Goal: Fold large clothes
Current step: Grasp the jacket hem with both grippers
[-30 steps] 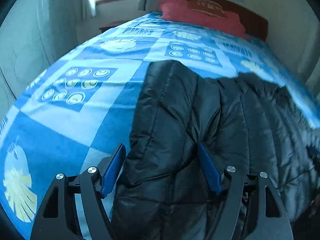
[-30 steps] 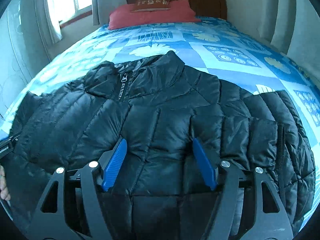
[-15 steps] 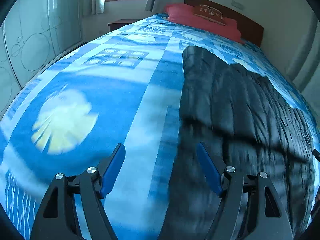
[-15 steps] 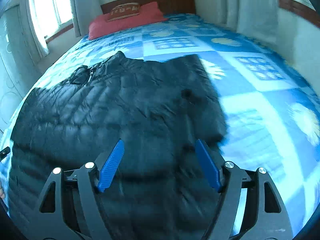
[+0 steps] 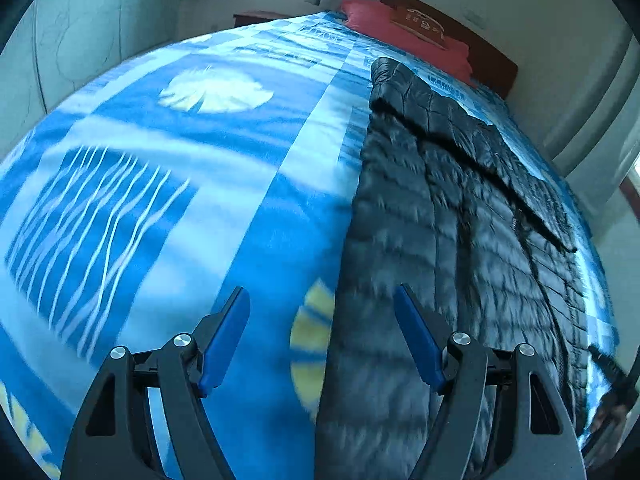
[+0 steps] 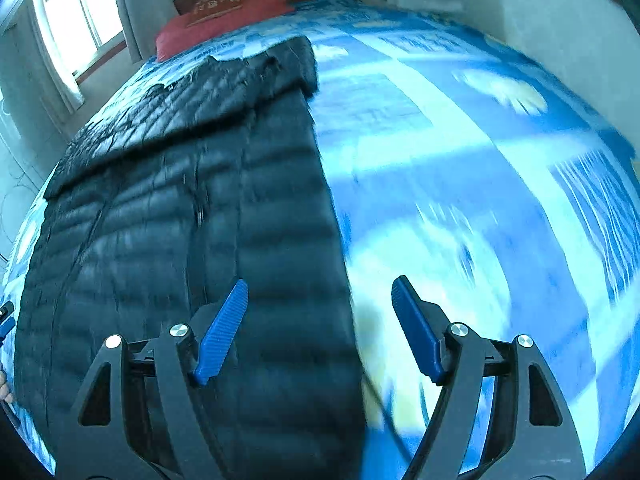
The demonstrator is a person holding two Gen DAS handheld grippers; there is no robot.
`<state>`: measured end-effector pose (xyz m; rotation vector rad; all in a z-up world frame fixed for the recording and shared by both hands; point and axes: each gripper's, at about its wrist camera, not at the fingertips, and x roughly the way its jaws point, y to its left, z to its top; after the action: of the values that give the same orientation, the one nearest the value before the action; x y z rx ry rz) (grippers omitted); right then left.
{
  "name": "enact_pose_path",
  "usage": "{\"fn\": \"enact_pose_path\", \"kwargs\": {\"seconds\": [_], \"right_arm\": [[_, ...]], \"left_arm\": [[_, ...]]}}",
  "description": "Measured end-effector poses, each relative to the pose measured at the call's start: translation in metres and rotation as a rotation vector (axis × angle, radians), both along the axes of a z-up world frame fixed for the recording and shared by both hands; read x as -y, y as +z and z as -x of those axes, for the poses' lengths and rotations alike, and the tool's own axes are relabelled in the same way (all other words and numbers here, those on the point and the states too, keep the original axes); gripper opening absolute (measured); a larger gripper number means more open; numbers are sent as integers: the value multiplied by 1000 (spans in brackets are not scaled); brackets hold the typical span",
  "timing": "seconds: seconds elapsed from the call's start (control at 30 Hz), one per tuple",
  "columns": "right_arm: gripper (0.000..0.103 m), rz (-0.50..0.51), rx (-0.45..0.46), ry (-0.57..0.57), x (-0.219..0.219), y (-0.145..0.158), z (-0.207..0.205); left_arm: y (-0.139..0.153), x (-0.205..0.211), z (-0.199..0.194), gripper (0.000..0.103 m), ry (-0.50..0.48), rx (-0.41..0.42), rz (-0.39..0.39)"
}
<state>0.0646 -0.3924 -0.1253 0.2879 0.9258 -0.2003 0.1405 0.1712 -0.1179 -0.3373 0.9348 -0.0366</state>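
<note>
Left wrist view: left gripper (image 5: 322,336) low in the frame, blue fingers (image 5: 224,340) spread wide, nothing pinched. Between them, bedspread (image 5: 192,208) on the left side and the near edge of the black quilted jacket (image 5: 448,224) on the right side. Jacket lying flat on the bed, filling the right half of the frame, running from the lower centre up toward the red pillow (image 5: 404,28) at the upper right. A folded sleeve or flap crossing its upper part. Blue and white patterned bedspread covering the left half, blurred.

Right wrist view: right gripper (image 6: 320,330) low in the frame, fingers (image 6: 222,332) parted widely after just opening further, gripping nothing. Jacket (image 6: 180,208) flat across the left half, its right edge running down between the fingers; left finger over the jacket, right finger over bare bedspread (image 6: 460,152). Collar end near the upper centre, close to the red pillow (image 6: 224,16). Window (image 6: 76,12) at the upper left.
</note>
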Motion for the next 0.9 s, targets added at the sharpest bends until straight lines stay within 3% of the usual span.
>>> {"fn": "enact_pose_path", "kwargs": {"seconds": [0.2, 0.43, 0.53, 0.63, 0.77, 0.83, 0.9], "right_arm": [[74, -42, 5, -12, -4, -8, 49], [74, -130, 26, 6, -15, -12, 68], [64, -164, 33, 34, -23, -12, 72], [61, -170, 33, 44, -30, -13, 72], [45, -158, 42, 44, -35, -12, 73], [26, -190, 48, 61, -36, -11, 72], [23, -197, 49, 62, -36, -11, 71]], "left_arm": [[-8, 1, 34, 73, 5, -20, 102], [-17, 8, 53, 73, 14, -37, 222], [-19, 12, 59, 73, 16, -40, 276], [-19, 17, 62, 71, 18, -35, 296], [-21, 21, 63, 51, 23, -43, 290], [-23, 22, 62, 39, 28, -54, 271], [-22, 21, 63, 31, 24, -52, 266]]}}
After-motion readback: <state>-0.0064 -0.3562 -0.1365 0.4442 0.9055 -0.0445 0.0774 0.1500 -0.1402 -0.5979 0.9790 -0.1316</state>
